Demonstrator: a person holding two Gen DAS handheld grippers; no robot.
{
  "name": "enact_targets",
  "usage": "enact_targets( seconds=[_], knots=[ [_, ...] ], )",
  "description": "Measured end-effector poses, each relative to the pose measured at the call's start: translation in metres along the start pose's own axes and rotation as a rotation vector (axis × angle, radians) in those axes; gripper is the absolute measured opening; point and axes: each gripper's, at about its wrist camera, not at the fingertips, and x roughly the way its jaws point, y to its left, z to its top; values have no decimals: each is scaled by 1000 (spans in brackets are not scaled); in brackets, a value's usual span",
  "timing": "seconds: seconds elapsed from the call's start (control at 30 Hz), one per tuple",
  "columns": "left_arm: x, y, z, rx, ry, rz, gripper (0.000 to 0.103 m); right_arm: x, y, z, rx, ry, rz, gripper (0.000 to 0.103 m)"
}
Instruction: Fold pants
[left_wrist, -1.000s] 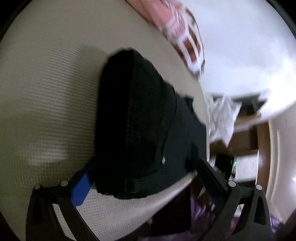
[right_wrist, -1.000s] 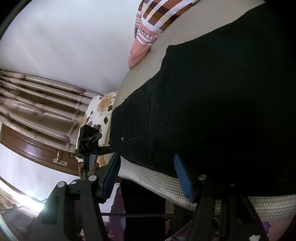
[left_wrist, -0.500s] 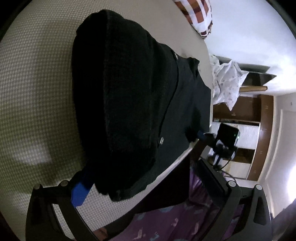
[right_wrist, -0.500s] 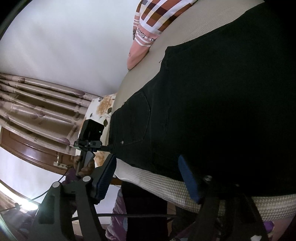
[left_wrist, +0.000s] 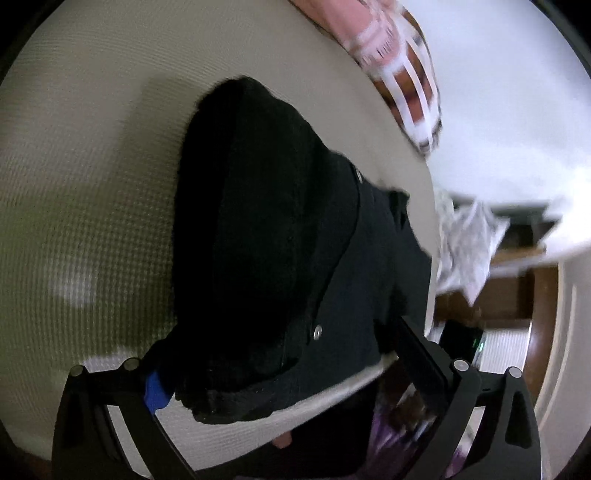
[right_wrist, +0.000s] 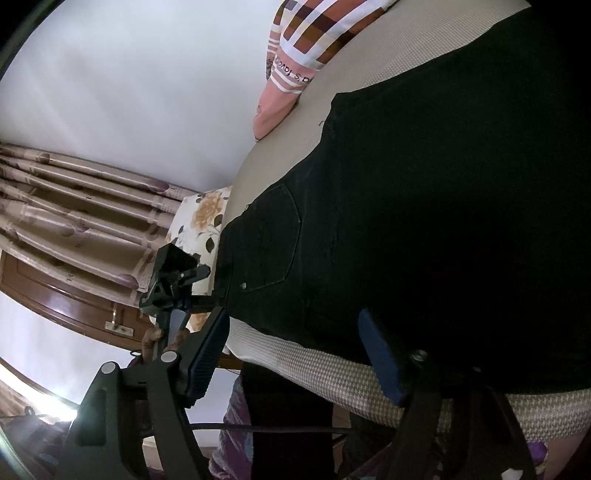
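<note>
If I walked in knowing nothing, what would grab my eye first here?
The black pants, folded over on the pale woven bed, fill both views. Beyond them, at the bed's far edge by the white wall, lies a pink checked shirt. The right gripper sits open at the near edge.

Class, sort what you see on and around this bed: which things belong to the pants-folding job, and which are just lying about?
Job:
black pants
left gripper
right gripper
bed

Lying about:
striped garment
floral pillow
white cloth
curtain
</note>
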Motion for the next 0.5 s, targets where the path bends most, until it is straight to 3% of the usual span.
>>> enact_targets(
  seconds=[0.1,0.37,0.5],
  knots=[
    [-1,12,2,-77,-24,-49,100,0,-1,1,2,-1,5,70],
    [15,-10,12,87,140,62,100,1,-2,2,6,-1,15,70],
    [14,-14,8,137,132,78,99,2,-2,2,7,-1,17,70]
  ],
)
